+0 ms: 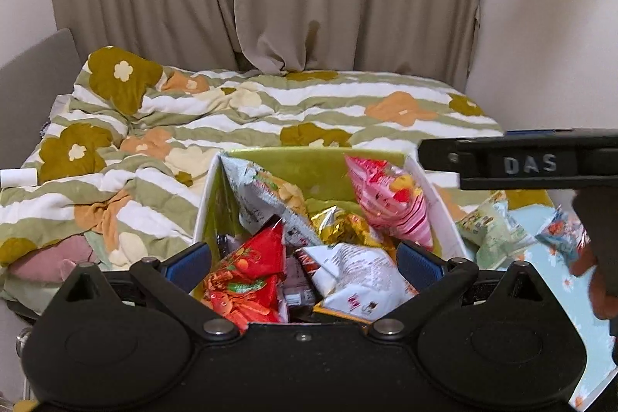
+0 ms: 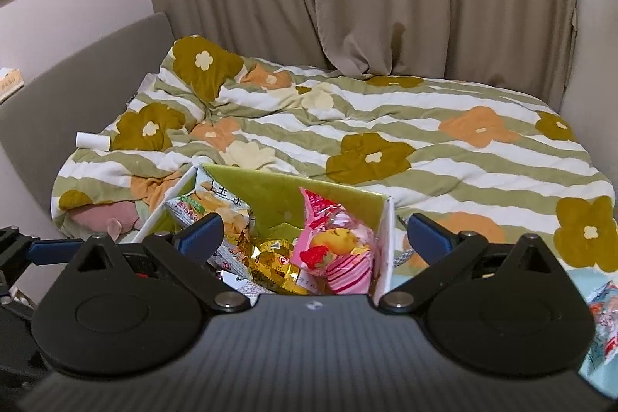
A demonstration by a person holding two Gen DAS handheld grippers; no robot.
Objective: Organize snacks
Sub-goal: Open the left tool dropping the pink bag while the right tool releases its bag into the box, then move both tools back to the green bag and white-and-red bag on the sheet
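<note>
Bedroom scene: nearest, the left gripper [image 1: 303,259] and right gripper [image 2: 313,236] both hang released over a white box [image 1: 201,207] crammed with snack packets. By the box's right edge, loose packets [image 1: 492,230] lie on blue cloth: light, crinkly, slippery, crushable; best pinched at a sealed edge. Beyond, a floral quilt [image 1: 270,103].
</note>
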